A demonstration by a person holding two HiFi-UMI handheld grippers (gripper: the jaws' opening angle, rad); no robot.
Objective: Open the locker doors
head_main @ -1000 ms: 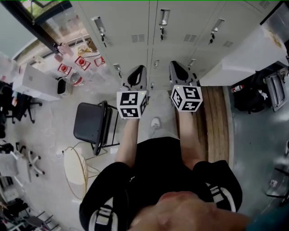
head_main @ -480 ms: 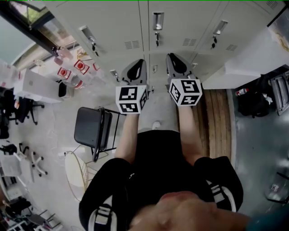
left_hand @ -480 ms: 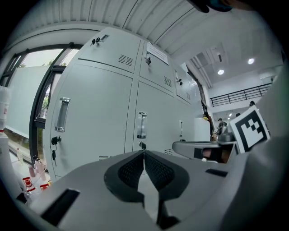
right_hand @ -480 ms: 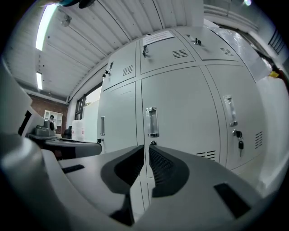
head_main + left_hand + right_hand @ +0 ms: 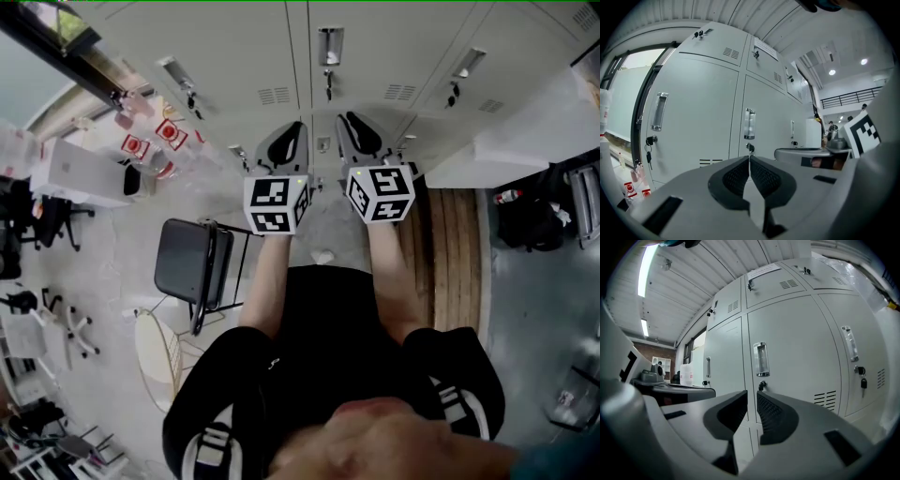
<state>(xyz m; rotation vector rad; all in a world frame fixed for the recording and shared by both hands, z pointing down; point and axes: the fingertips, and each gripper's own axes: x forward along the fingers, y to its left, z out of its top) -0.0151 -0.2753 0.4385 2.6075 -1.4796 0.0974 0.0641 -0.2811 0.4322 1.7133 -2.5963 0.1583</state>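
**Desk:** What's closest in the shot?

**Me:** My two grippers, held side by side at waist height, each with one black-and-white marker cube (image 5: pixel 275 204). My left gripper (image 5: pixel 749 161) has its pads pressed together on nothing. My right gripper (image 5: pixel 752 397) is easing its jaws apart: there's a narrow gap, with only a door seam showing through it.

**Desk:** And the lockers?

**Me:** The locker doors (image 5: pixel 797 357) stand straight ahead of both grippers, near but untouched, and every one I can see is shut. They are pale grey sheet metal. Each tall door has one recessed chrome handle (image 5: pixel 760 359), one key lock (image 5: pixel 761 385) under it and one set of vent slots (image 5: pixel 825 399).

**Desk:** How many?

**Me:** From the right gripper view, three tall doors and three smaller ones above them. Keys (image 5: pixel 647 152) hang from one lock in the left gripper view.

**Desk:** Any writing?

**Me:** One white paper label (image 5: pixel 763 271) sits on an upper door, too small to read. Off to my left is one black chair (image 5: pixel 192 267).
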